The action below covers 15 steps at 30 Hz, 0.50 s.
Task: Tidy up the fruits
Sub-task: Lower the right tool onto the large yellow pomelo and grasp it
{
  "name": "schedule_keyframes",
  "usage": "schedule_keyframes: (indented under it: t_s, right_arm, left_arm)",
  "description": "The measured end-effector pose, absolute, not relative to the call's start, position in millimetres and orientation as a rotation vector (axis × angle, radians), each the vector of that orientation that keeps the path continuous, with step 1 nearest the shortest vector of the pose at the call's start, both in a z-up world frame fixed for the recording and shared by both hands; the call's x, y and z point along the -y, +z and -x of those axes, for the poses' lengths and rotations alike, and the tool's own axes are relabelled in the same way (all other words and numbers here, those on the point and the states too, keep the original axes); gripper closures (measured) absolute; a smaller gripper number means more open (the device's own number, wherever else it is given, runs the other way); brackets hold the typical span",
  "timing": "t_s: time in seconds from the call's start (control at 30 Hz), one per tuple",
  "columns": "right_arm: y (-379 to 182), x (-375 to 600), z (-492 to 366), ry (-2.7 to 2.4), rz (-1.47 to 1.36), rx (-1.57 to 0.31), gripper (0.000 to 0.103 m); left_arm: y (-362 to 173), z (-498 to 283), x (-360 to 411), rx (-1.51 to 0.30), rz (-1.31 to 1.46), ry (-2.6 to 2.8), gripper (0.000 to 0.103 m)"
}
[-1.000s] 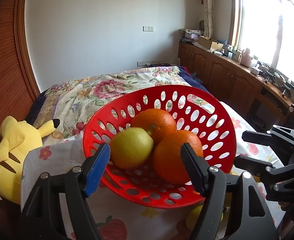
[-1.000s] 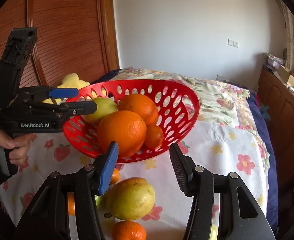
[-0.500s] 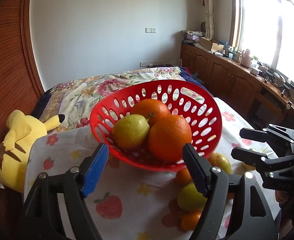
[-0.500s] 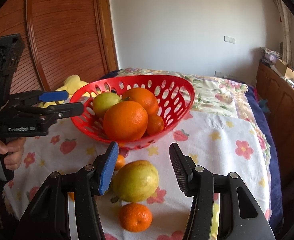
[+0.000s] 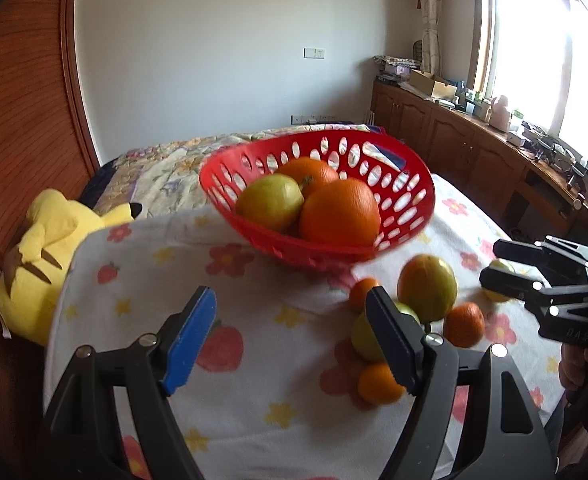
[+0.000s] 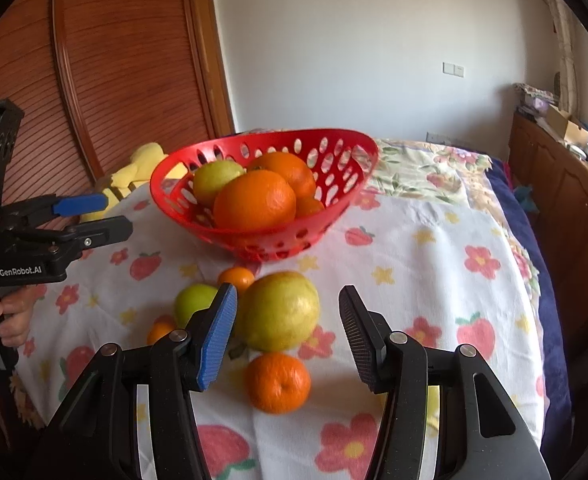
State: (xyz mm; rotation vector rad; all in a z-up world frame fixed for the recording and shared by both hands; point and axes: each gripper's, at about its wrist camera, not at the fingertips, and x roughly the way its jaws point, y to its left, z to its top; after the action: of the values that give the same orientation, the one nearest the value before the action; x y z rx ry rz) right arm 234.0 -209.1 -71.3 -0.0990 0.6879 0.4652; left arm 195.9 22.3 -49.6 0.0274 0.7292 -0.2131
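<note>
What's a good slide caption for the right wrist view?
Open right claw hovers over a pear beside the red basket.

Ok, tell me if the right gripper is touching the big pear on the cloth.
Apart. In the right wrist view the right gripper stands open, and bare cloth shows between its black finger and the big pear.

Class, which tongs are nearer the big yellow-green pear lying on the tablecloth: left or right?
Right. The right tongs open directly before the pear; the left tongs hang off to its left, apart.

"GenRobot.AI" in white stands on the left hand-held gripper [image 6: 94,216] body.
</note>
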Motion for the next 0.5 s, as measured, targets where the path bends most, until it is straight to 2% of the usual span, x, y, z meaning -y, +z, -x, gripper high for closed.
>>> schedule_keyframes:
  t_s: [0.2,0.5]
  right_arm:
    - [-85.2,227.7,-221.8,0.402,0.111,-0.71,0.044]
    - [-98.2,264.3,-220.2,0.317,0.078,-0.735,0.043]
  left_arm:
    - [-71.1,-185.6,-15.6,-0.762,-0.01,-0.231,0.025]
    - [-89.4,-173.1,0.7,-0.738,0.008,-0.208,0.025]
